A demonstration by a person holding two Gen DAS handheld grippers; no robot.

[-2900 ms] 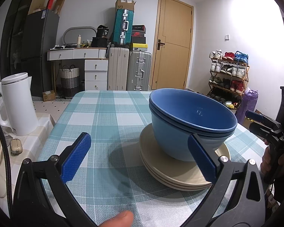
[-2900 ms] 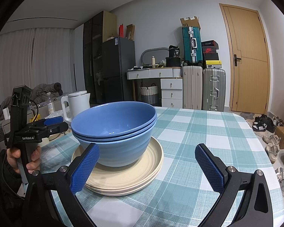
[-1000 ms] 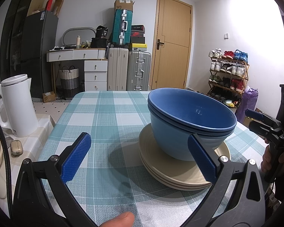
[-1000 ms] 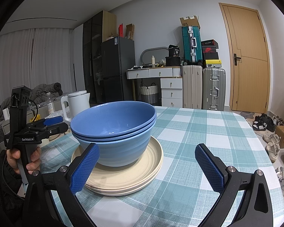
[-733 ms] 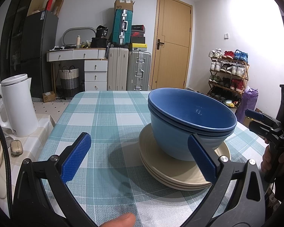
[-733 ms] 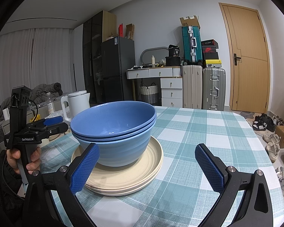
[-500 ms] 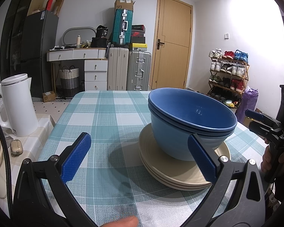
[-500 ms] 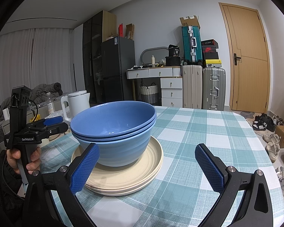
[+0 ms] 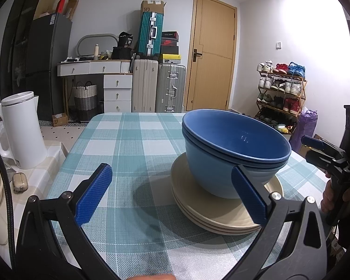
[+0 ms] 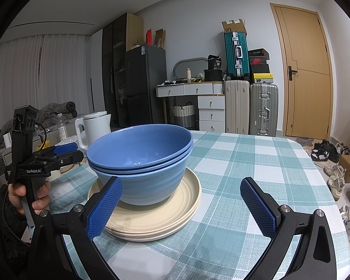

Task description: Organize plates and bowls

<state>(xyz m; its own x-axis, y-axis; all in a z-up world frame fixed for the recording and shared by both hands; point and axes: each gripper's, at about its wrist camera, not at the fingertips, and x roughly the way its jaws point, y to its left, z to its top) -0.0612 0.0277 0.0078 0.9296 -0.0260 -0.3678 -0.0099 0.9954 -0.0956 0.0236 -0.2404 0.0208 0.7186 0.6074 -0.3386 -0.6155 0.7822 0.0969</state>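
Nearest to the cameras, the left gripper (image 9: pixel 170 192) and the right gripper (image 10: pixel 180 206) both have their blue padded jaws spread wide and they hold nothing. Just beyond them, on the table (image 9: pixel 128 144) with a teal and white checked cloth, three blue bowls (image 10: pixel 141 161) sit nested one inside the other, smooth and deep, on a stack of cream plates (image 10: pixel 156 217) with ringed rims. Farther off to the left stands a white kettle (image 9: pixel 21 128), and at the back wall are suitcases (image 10: pixel 249 108) beside a wooden door (image 10: pixel 308 72).

bare checked cloth (image 10: pixel 256 163) around the bowl stack (image 10: pixel 142 163); kettle (image 9: pixel 21 130) seemingly off the table's left edge
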